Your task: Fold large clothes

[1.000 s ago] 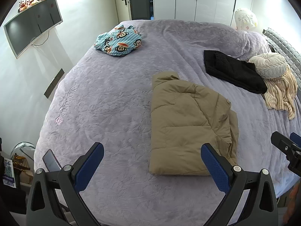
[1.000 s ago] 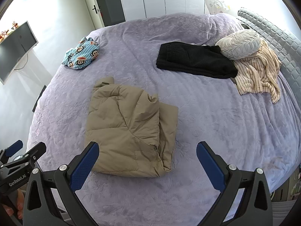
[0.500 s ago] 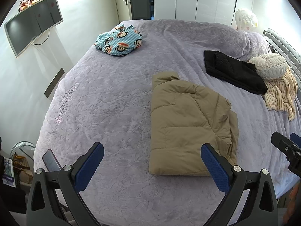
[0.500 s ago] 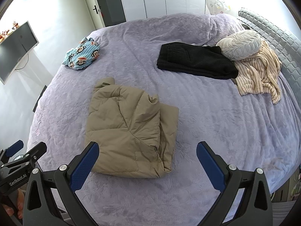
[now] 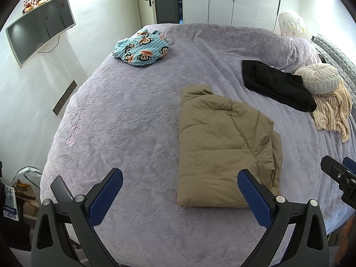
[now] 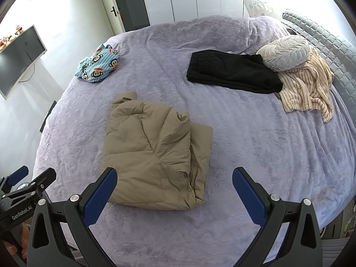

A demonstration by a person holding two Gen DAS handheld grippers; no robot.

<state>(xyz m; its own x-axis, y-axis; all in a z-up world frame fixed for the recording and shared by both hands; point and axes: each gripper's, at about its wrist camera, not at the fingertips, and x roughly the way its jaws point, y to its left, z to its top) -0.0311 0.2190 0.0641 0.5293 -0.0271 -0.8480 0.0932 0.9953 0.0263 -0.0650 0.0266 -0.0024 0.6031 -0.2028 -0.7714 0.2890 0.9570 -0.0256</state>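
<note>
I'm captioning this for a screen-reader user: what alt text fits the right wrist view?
A folded tan puffer jacket lies on a lilac bedspread, just beyond the open, empty right tool. Farther back lie a black garment, a striped top and monkey-print pyjamas.

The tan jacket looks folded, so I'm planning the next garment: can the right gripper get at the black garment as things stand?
Probably yes: the right gripper is open, the black garment lies uncovered, only its far end touching the round cushion.
</note>
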